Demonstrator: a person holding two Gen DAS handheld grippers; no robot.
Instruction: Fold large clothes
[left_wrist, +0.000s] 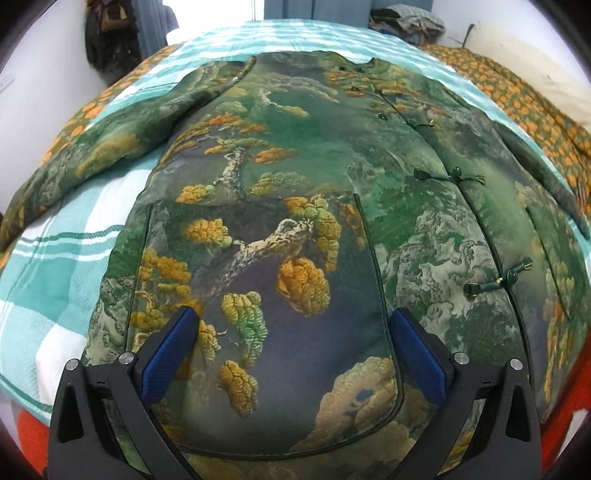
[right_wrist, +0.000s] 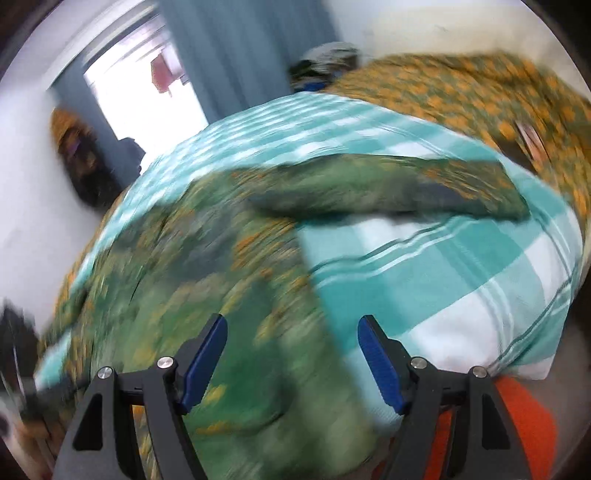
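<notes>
Lying spread front-up on the teal-and-white checked bedsheet (left_wrist: 55, 266), the padded green jacket printed with pine trees and orange foliage (left_wrist: 280, 206) is sitting flat, apparently so its sleeves and sides can be folded inward. In the left wrist view its long axis is running near to far, hem close to the camera and collar (left_wrist: 351, 62) pointing far toward the window; the knotted green button closures (left_wrist: 448, 175) are lining up down its right half, and the left sleeve (left_wrist: 92, 151) is angling out to the near left. The left gripper (left_wrist: 291, 321) is hovering over the hem with its blue-padded fingers spread wide, holding nothing.

In the right wrist view, heavily blurred, the right gripper (right_wrist: 291, 328) is also hanging spread apart and empty above the jacket's right edge. The right sleeve (right_wrist: 388, 188) is stretching out to the right across the sheet, toward the orange-dotted green quilt (right_wrist: 480, 92) bunched at the far right, probably pushed aside to clear folding room
</notes>
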